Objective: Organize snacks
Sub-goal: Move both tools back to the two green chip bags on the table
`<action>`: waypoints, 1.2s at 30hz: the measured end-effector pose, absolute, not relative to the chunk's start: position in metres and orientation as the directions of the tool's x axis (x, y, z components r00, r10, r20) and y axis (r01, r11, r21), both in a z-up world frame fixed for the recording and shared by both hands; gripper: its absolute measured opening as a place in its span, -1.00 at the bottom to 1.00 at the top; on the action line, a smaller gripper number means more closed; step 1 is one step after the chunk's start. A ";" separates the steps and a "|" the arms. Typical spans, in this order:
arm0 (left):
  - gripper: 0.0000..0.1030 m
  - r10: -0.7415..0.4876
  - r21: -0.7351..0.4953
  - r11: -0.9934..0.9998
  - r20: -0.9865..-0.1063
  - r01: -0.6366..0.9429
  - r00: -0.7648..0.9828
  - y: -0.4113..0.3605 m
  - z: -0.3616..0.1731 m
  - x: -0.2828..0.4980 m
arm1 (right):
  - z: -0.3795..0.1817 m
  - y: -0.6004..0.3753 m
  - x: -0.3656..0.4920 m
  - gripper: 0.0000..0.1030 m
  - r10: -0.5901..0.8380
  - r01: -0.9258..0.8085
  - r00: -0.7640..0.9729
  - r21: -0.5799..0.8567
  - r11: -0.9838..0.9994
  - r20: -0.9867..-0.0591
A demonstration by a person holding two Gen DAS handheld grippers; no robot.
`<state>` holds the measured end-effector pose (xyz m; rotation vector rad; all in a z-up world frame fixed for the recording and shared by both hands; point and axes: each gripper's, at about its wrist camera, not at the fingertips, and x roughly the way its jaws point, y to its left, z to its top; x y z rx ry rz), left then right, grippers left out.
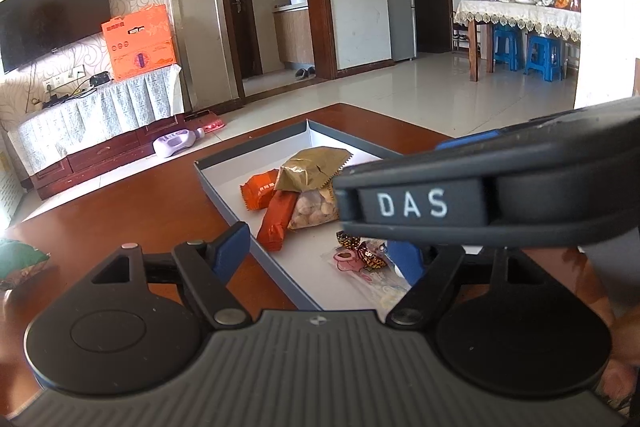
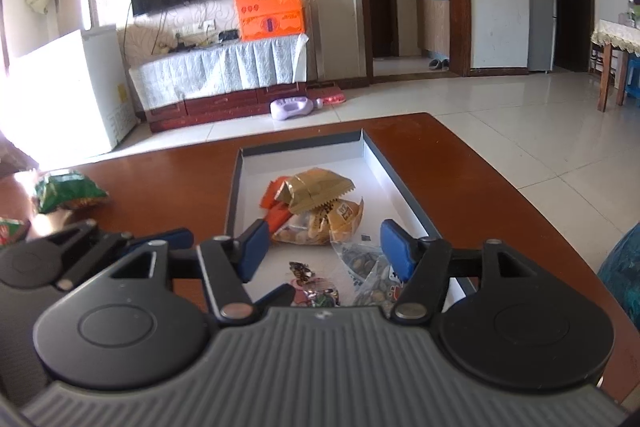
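Note:
A shallow grey box with a white floor (image 1: pixel 224 187) (image 2: pixel 400 187) lies on the brown table. It holds a gold packet (image 1: pixel 312 169) (image 2: pixel 316 187), orange bars (image 1: pixel 274 223) (image 2: pixel 276 215), a clear bag of nuts (image 1: pixel 314 213) (image 2: pixel 304 231), small wrapped candies (image 1: pixel 360 255) (image 2: pixel 316 291) and a clear seed bag (image 2: pixel 368 267). My left gripper (image 1: pixel 320 255) is open and empty above the box's near part. My right gripper (image 2: pixel 324 251) is open and empty over the box; its body (image 1: pixel 500 191) crosses the left wrist view.
A green snack bag (image 2: pixel 66 189) (image 1: pixel 20 259) lies on the table to the left, with another packet (image 2: pixel 12 229) at the left edge. A blue bag (image 2: pixel 624 275) sits at the right edge. The table edge (image 2: pixel 520 187) drops to tiled floor.

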<state>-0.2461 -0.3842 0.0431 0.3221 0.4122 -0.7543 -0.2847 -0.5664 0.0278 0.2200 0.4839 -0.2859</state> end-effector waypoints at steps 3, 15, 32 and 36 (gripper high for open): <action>0.59 -0.587 0.140 0.692 -0.462 0.708 0.665 -0.375 0.047 -0.253 | 0.031 -0.559 -0.288 0.60 -0.237 0.338 0.850 0.142 0.930 -0.471; 0.64 -0.467 0.167 0.799 -0.432 0.577 0.772 -0.280 0.072 -0.247 | 0.050 -0.488 -0.272 0.63 -0.196 0.230 0.927 0.072 0.970 -0.320; 0.91 0.050 0.178 0.983 -0.438 0.032 0.897 -0.083 0.081 -0.179 | 0.042 -0.378 -0.221 0.62 0.112 -0.066 0.920 0.133 0.989 -0.376; 0.92 0.066 0.127 0.992 -0.459 -0.008 0.886 -0.053 0.075 -0.163 | 0.043 -0.366 -0.217 0.62 0.138 -0.101 0.913 0.115 0.988 -0.385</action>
